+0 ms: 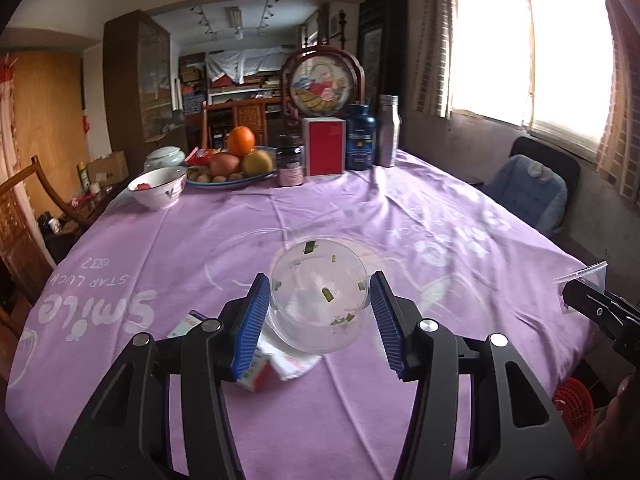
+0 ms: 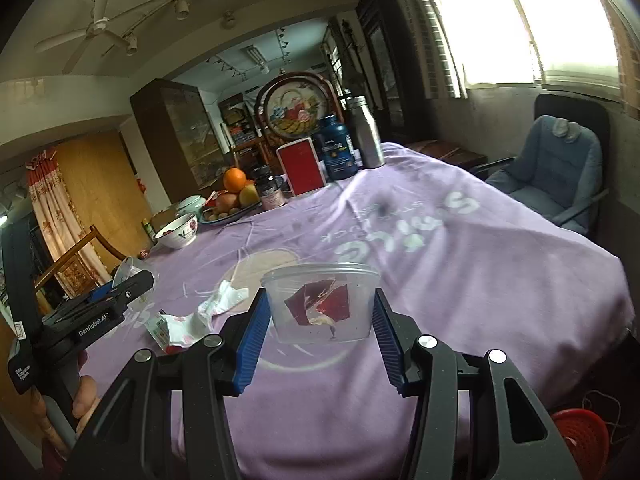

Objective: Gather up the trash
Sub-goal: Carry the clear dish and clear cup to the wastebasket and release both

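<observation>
Clear round plastic cup [image 1: 319,298] flecked with green scraps, tipped with its base toward the lens, clamped between the ribbed blue pads [image 1: 252,322] of the left gripper [image 1: 318,320], above the purple tablecloth [image 1: 200,248]. Beneath it, crumpled white tissue [image 1: 292,362] and a flattened red-and-white carton [image 1: 256,376] lying on the cloth.

Second clear plastic tub [image 2: 320,300], upright, wide-rimmed, holding a dark red torn wrapper [image 2: 320,304], gripped at its sides by the right gripper [image 2: 318,330], its ridged blue pads [image 2: 250,340] pressed against the thin walls. Held near the table's near edge, above the cloth.

Soft wrinkled fabric printed with faded white lettering. Far side: white ceramic bowl [image 1: 158,188], blue-rimmed plate [image 1: 232,182] heaped with an orange, apple and small brown fruit, dark glass jar [image 1: 291,160], red rectangular box [image 1: 324,146], blue bottle [image 1: 361,138], brushed steel flask [image 1: 389,130]. Red mesh basket [image 2: 580,436] low at the right, beyond the table edge. Blue padded chair [image 2: 560,168] by the window.
</observation>
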### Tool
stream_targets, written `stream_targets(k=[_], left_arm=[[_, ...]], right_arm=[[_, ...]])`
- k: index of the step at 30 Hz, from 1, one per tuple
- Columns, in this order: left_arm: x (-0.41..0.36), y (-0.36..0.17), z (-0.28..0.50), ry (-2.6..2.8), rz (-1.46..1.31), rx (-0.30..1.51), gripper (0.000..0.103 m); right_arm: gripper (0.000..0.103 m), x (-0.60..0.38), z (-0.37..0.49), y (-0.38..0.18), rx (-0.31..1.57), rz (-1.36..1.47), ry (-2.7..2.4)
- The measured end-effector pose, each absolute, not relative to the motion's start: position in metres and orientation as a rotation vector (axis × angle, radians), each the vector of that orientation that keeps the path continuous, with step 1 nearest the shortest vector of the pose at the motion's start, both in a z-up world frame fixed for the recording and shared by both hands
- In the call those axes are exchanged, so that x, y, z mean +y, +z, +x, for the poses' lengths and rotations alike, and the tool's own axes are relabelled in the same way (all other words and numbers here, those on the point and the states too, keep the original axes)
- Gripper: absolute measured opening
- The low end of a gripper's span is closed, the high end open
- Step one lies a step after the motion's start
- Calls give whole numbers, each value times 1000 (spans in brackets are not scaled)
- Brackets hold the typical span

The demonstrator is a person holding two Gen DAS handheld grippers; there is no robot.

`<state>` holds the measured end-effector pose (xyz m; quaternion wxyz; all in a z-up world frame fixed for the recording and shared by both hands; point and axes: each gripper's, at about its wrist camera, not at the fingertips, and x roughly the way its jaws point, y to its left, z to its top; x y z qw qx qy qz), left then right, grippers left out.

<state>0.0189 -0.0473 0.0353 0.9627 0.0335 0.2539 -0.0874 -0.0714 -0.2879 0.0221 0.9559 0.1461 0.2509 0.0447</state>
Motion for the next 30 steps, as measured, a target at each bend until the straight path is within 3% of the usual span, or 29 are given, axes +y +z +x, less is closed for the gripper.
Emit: stream_targets(k=[18, 30], left_arm=[[-153, 32, -35, -374, 204, 480, 52], [-256, 1, -72, -661, 306, 545, 52]], right_arm=[[51, -371, -173, 11, 467, 344, -111], [51, -451, -243, -47, 565, 417, -351]])
